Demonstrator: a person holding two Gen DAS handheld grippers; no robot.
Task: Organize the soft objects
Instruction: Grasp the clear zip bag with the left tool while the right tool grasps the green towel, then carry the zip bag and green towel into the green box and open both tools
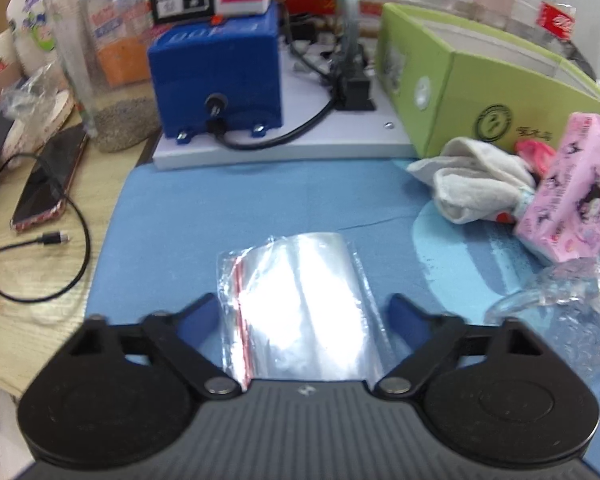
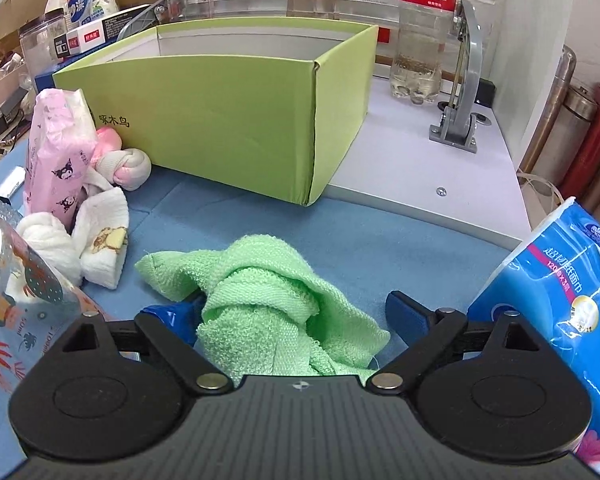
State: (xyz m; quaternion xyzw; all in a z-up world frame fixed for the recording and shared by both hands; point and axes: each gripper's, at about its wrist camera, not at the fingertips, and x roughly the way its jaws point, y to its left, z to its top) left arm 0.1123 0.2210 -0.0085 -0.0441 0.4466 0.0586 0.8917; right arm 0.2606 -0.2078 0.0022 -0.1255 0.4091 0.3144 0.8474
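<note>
**Two soft things between two wide pairs of tongs**

Nearest my left tongs [image 1: 302,312] lies a clear zip bag [image 1: 296,304] with a red seal strip, flat on the blue mat [image 1: 220,208] and running in between the fingers, which stand wide on either side and do not touch it. At two o'clock from there a grey-white cloth [image 1: 472,176] is bunched against the pink tissue pack [image 1: 568,184], with the green box [image 1: 460,92] behind them at one o'clock.

My right tongs [image 2: 296,312] are spread wide too, and a crumpled green towel [image 2: 268,300] sits between the fingers; the left one touches or is hidden by its folds, the right stands apart. The open green box [image 2: 228,120] is at twelve o'clock, knotted socks [image 2: 124,164] at ten, a blue tissue pack [image 2: 552,280] close at three.

I judge the box to be where these go. To do it well I'd close on the towel's thick middle knot rather than a loose corner, so nothing trails. For the slippery bag, I'd pinch low and near the seal, keeping clear of the glassy clutter at three o'clock.
</note>
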